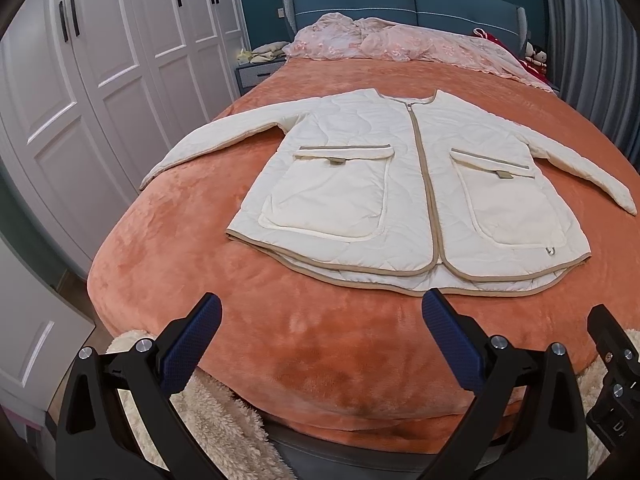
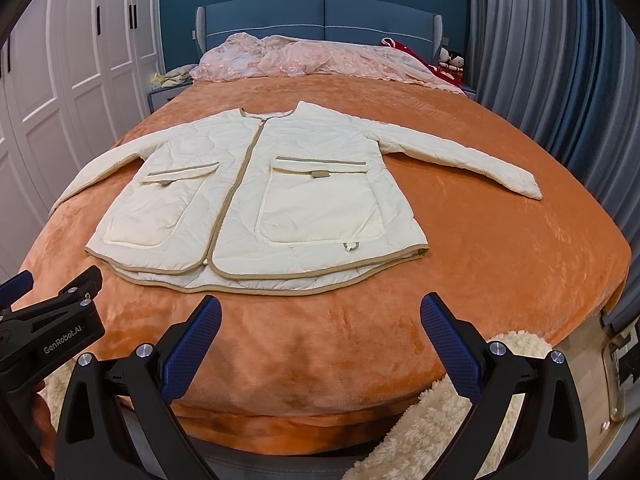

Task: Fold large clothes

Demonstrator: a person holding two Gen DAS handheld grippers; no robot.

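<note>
A cream quilted jacket (image 1: pixel 400 176) (image 2: pixel 256 200) with tan trim lies flat and zipped on the orange bedspread (image 1: pixel 320 340) (image 2: pixel 500 260), front up, both sleeves spread out to the sides and the hem toward me. My left gripper (image 1: pixel 322 308) hovers open near the foot of the bed, short of the hem, with nothing between its blue pads. My right gripper (image 2: pixel 320 308) is open too, just short of the hem. Each gripper shows at the edge of the other's view: the right one (image 1: pixel 612 360) and the left one (image 2: pixel 52 304).
White wardrobe doors (image 1: pixel 100 80) line the left side. Grey-blue curtains (image 2: pixel 560 80) hang on the right. A pink quilt (image 2: pixel 320 58) is bunched at the blue headboard (image 2: pixel 320 16), with dolls (image 2: pixel 450 62) beside it. Fluffy cream fabric (image 1: pixel 216 420) (image 2: pixel 432 432) lies below the foot of the bed.
</note>
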